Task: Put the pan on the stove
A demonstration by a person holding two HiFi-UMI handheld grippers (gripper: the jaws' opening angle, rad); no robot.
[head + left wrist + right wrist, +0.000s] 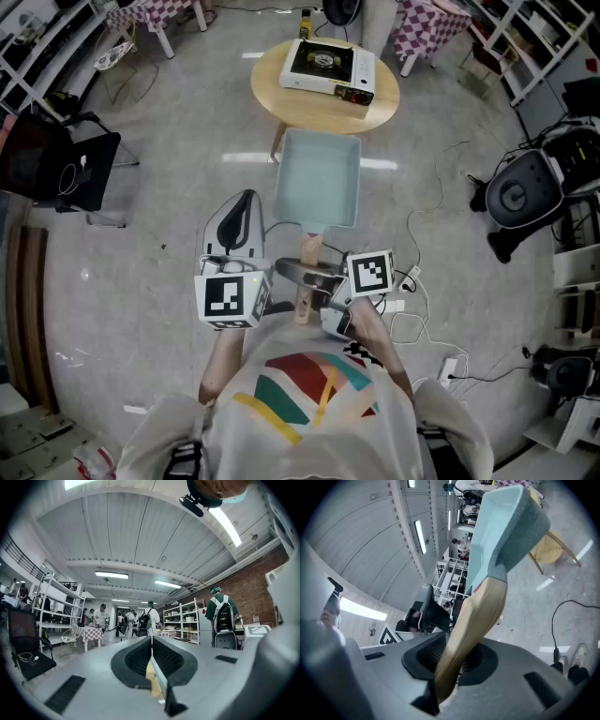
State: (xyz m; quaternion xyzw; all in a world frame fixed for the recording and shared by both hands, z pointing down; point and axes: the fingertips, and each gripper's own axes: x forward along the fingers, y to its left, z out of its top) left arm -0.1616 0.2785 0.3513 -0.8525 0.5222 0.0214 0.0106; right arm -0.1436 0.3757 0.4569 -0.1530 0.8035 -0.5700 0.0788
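Note:
A pale blue rectangular pan (319, 180) with a wooden handle (307, 272) hangs over the floor in front of me. My right gripper (314, 278) is shut on that handle. In the right gripper view the handle (473, 630) runs up from between the jaws of the right gripper (447, 667) to the pan (506, 522), which tilts upward. A white portable stove (328, 67) sits on a round wooden table (272, 94) beyond the pan. To the left of the handle my left gripper (244, 202) holds nothing. Its jaws are shut in the left gripper view (151, 641).
A black chair (80, 169) stands at the left. A black machine (525, 192) and cables (422, 281) lie on the floor at the right. Tables with checkered cloths (431, 23) and shelving (534, 37) stand behind the round table. Several people (147, 618) stand among distant shelves.

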